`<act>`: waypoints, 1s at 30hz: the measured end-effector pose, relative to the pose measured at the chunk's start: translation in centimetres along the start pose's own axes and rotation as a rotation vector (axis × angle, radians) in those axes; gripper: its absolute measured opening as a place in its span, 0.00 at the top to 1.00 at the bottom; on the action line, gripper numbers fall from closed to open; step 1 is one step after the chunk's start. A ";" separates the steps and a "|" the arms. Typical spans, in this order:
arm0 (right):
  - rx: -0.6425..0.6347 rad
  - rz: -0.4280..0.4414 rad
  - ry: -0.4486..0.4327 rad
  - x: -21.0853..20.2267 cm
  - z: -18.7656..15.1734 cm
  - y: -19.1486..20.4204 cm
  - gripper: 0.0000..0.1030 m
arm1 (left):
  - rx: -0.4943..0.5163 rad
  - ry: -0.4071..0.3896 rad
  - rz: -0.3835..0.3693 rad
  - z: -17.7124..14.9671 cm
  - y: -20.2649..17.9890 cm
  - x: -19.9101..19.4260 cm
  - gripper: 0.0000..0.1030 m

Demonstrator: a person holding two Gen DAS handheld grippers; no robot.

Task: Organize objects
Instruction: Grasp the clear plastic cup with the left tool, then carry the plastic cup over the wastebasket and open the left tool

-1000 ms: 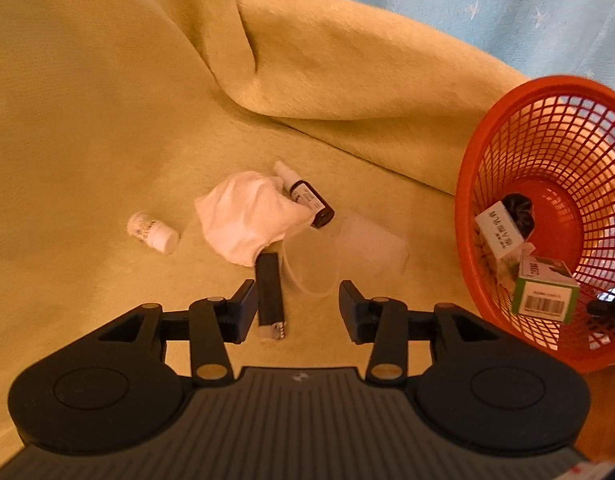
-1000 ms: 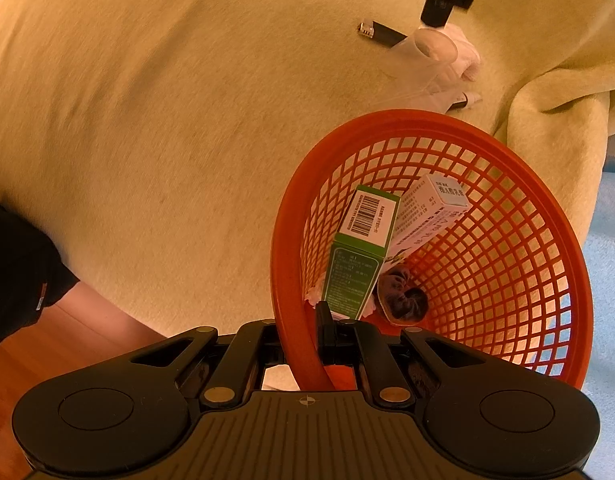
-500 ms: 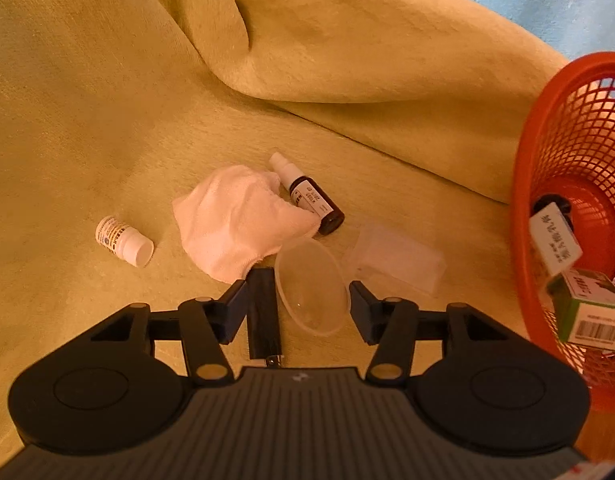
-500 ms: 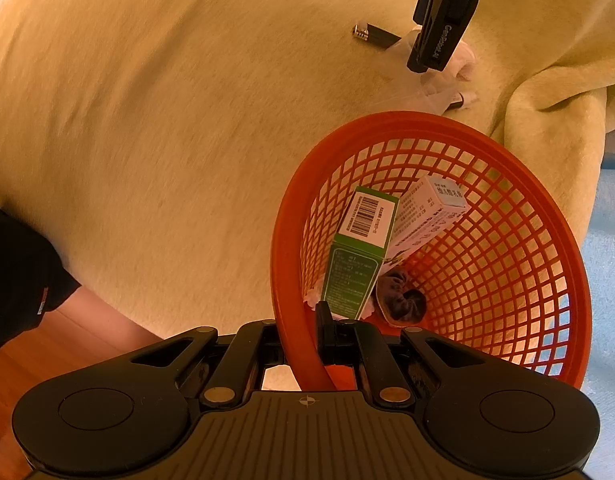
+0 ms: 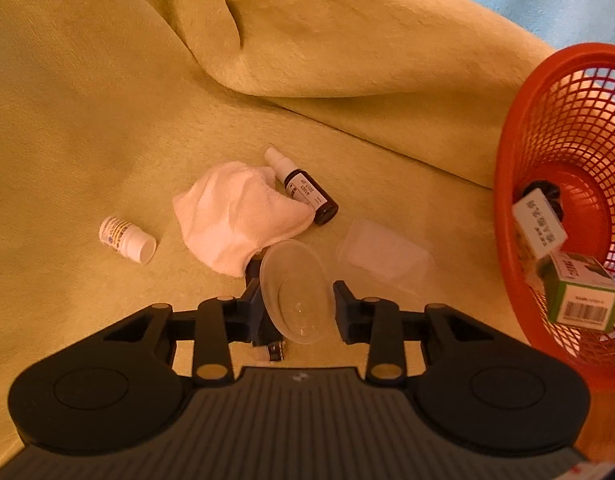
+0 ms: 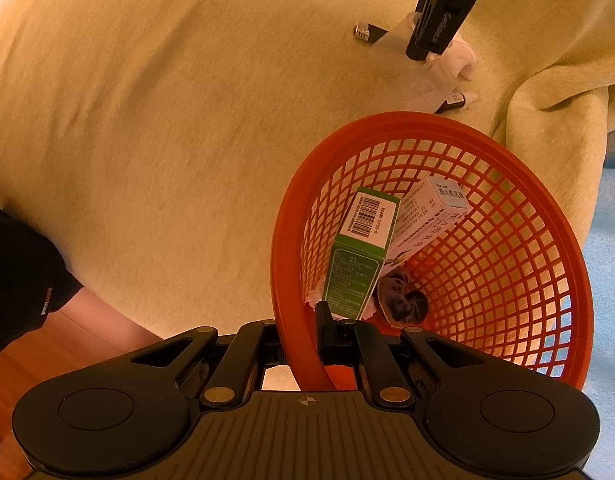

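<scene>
A clear plastic cup (image 5: 295, 292) faces me mouth-first, and my left gripper (image 5: 297, 304) is shut on it, a finger against each side of its rim. Behind it lie a white cloth (image 5: 235, 216), a dark dropper bottle (image 5: 307, 194) and a white pill bottle (image 5: 125, 238). A black stick (image 5: 273, 350) lies partly hidden under the left finger. My right gripper (image 6: 303, 340) is shut on the near rim of the orange basket (image 6: 283, 260), which is tilted. Inside the basket are a green box (image 6: 359, 256), a white box (image 6: 431, 216) and a dark scrunchie (image 6: 403, 304).
A second clear plastic piece (image 5: 383, 252) lies right of the cup. Everything rests on a yellow-green blanket (image 5: 107, 100) with a thick fold (image 5: 347, 52) at the back. The basket (image 5: 503, 208) stands at the right. A person's dark sleeve (image 6: 19, 280) and wooden floor (image 6: 67, 344) show at lower left.
My left gripper has come forward and down over the cup, and its fingers have narrowed onto the rim. The right gripper and the basket have hardly moved.
</scene>
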State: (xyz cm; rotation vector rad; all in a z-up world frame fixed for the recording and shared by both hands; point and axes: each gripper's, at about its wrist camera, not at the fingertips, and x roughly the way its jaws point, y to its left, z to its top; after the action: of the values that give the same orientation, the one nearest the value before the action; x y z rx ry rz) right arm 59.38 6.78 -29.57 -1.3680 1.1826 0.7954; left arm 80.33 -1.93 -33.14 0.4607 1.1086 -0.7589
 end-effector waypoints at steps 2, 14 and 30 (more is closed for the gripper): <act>0.002 0.000 0.002 0.0 0.0 0.0 0.97 | -0.011 0.003 0.001 -0.2 0.1 -0.8 0.70; -0.015 -0.013 0.013 0.1 0.0 0.5 0.97 | -0.057 -0.003 -0.005 -1.5 0.2 -6.1 0.70; -0.023 -0.031 0.025 0.3 -0.2 0.9 0.97 | -0.003 -0.069 -0.086 -0.6 -2.4 -11.8 0.70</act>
State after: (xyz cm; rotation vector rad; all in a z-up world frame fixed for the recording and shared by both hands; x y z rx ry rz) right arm 58.60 6.66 -30.07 -1.4154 1.1716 0.7737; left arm 75.34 0.54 -22.43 0.3832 1.0699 -0.8424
